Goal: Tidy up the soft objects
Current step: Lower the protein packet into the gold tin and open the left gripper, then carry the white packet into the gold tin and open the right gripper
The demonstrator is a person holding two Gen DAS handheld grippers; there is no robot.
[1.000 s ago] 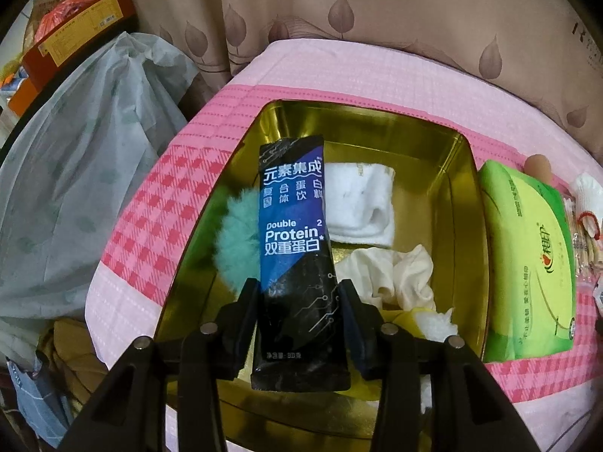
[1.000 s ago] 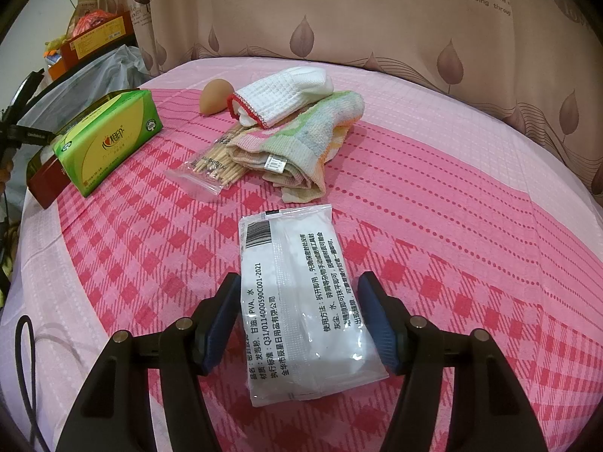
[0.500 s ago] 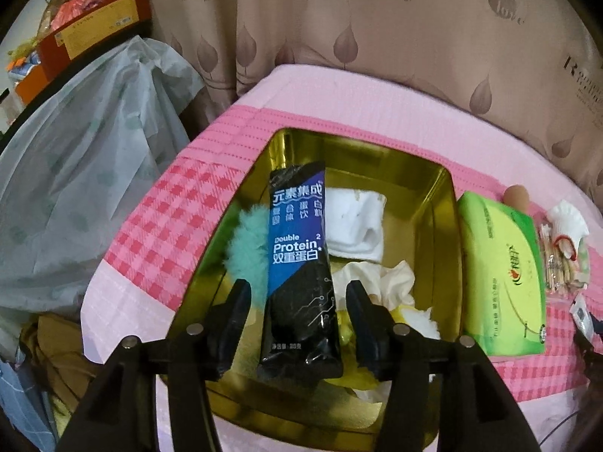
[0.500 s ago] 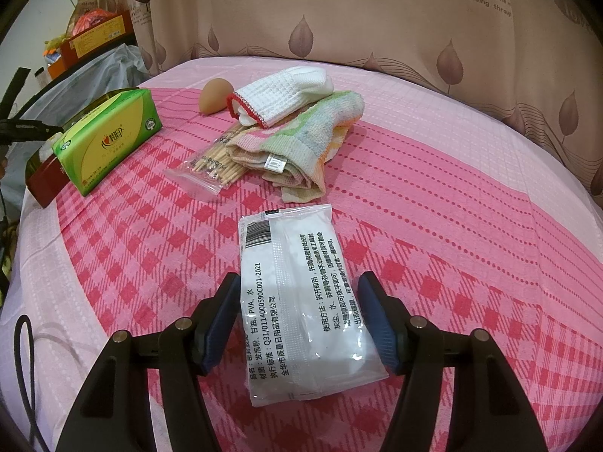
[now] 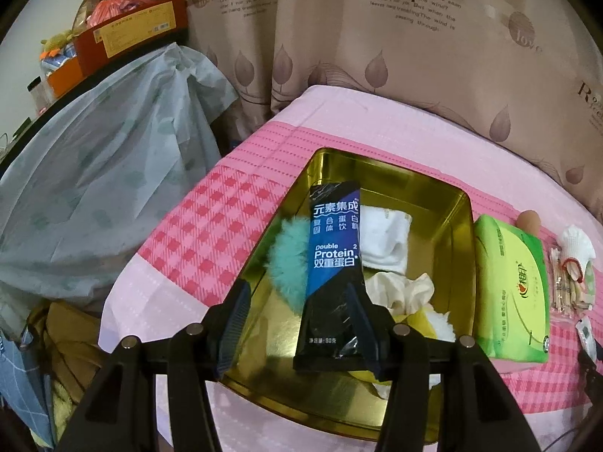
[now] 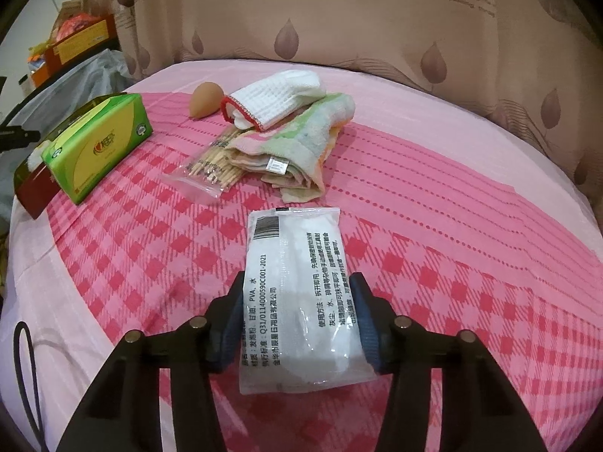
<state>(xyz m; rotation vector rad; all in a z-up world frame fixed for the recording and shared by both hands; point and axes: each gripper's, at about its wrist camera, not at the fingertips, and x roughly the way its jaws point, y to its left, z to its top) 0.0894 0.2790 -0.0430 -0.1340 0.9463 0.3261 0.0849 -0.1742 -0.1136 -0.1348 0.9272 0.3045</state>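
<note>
In the left wrist view my left gripper [image 5: 299, 297] is open above the near end of a gold tin [image 5: 458, 203]. A black and blue protein sachet [image 5: 331, 260] lies in the tin, against the right finger and apart from the left one. The tin also holds a teal pompom [image 5: 286, 260], a white folded cloth [image 5: 384, 241] and a cream cloth [image 5: 403, 290]. In the right wrist view my right gripper [image 6: 297, 290] straddles a white packet [image 6: 297, 286] lying on the checked tablecloth, fingers close to its sides.
A green tissue pack [image 5: 508, 290] [image 6: 98, 143] lies beside the tin. A white glove [image 6: 275, 98], a striped towel [image 6: 301, 143], a bag of sticks [image 6: 211, 162] and an egg [image 6: 205, 100] lie farther back. A curtain hangs behind; a plastic-covered heap [image 5: 94, 188] stands left.
My left gripper opened, let go of the protein sachet and pulled back and up from the tin. The sachet now rests in the tin. The right gripper has not moved.
</note>
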